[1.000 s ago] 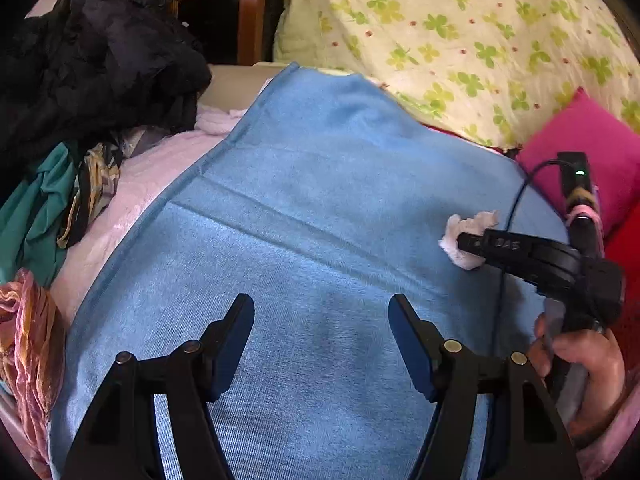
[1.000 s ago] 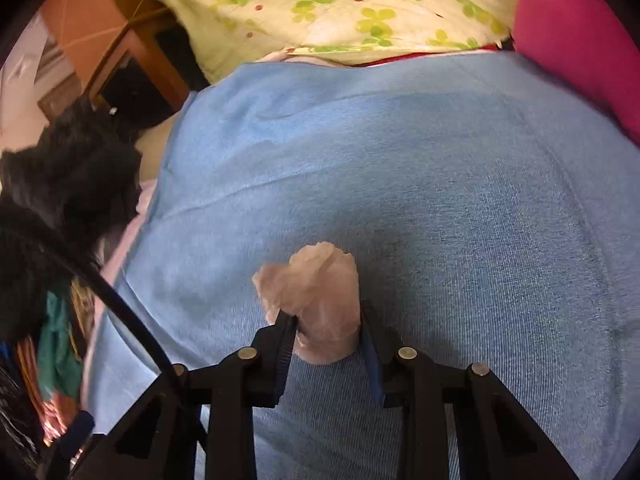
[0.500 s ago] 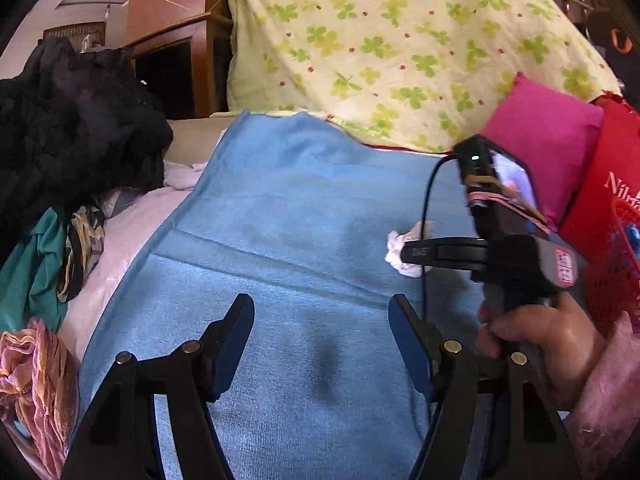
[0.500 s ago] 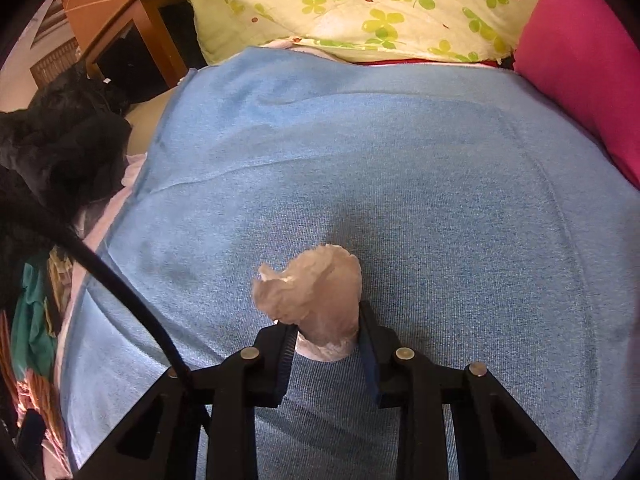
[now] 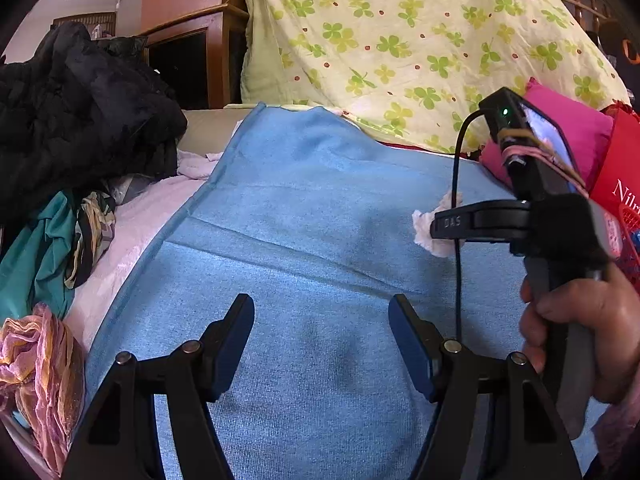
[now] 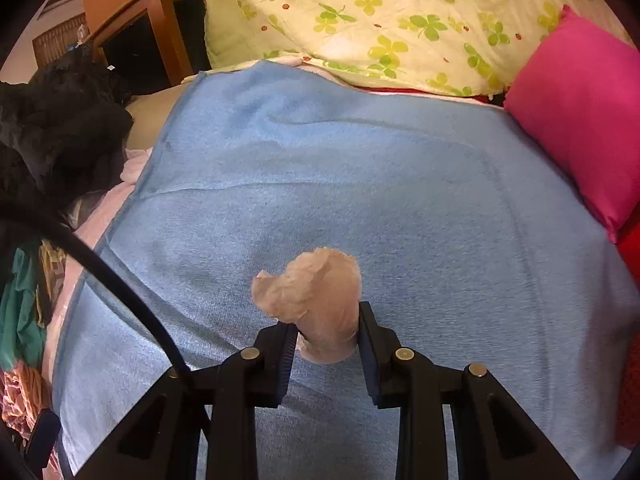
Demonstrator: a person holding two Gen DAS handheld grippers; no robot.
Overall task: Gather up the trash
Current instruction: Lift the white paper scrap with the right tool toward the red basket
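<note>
Between the two blue pads of the right gripper (image 6: 327,344) we find the crumpled tissue (image 6: 316,300), pinched at its lower part, its ragged top standing out beyond the fingertips. The jaws are clamped on it from both sides. Beneath it lies the blue blanket (image 6: 400,200); from the right wrist view we cannot tell for certain whether the wad touches the cloth or hangs just clear.

From the left wrist view we see the same tissue (image 5: 430,232) as a white lump at the tip of the right gripper (image 5: 436,224), which reaches in level from the right edge. A hand (image 5: 588,328) wraps its handle from below, fingers curled round the grip.

Our left gripper (image 5: 321,344) points down over bare blanket (image 5: 300,208), jaws well apart, nothing between them.

Around the blanket: clover-print quilt (image 5: 420,40) behind, pink cushion (image 6: 580,120) at right, black garment heap (image 5: 76,120) at left.
</note>
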